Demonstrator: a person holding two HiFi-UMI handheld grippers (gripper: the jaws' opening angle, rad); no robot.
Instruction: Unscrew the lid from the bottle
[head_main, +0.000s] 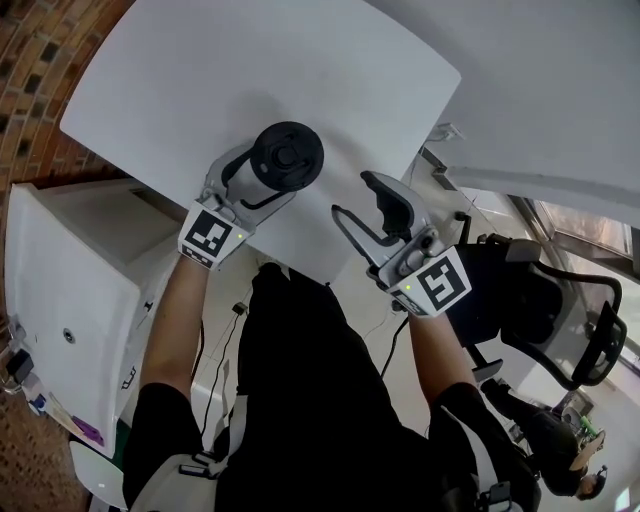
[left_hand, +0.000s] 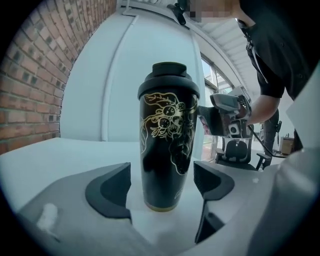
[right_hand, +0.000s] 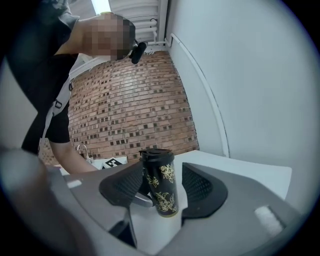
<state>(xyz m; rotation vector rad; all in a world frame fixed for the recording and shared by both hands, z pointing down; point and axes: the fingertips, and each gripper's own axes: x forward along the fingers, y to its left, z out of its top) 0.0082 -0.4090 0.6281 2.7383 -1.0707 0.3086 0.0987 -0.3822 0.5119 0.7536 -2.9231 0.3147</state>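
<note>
A black bottle (head_main: 262, 172) with gold drawings stands upright on the white table (head_main: 200, 80), its black lid (head_main: 287, 156) on top. In the head view my left gripper (head_main: 250, 185) sits around the bottle's body. In the left gripper view the bottle (left_hand: 167, 145) stands between the two pads (left_hand: 111, 190) with a gap on each side, so the left gripper (left_hand: 162, 185) is open. My right gripper (head_main: 357, 197) is open and hangs to the right of the bottle, apart from it. The right gripper view shows the bottle (right_hand: 161, 182) beyond the right gripper (right_hand: 162, 189), with nothing held.
The table's near edge runs just under both grippers. A white cabinet (head_main: 70, 290) stands low at the left beside a brick wall (head_main: 30, 60). A black office chair (head_main: 560, 310) is at the right, below the table.
</note>
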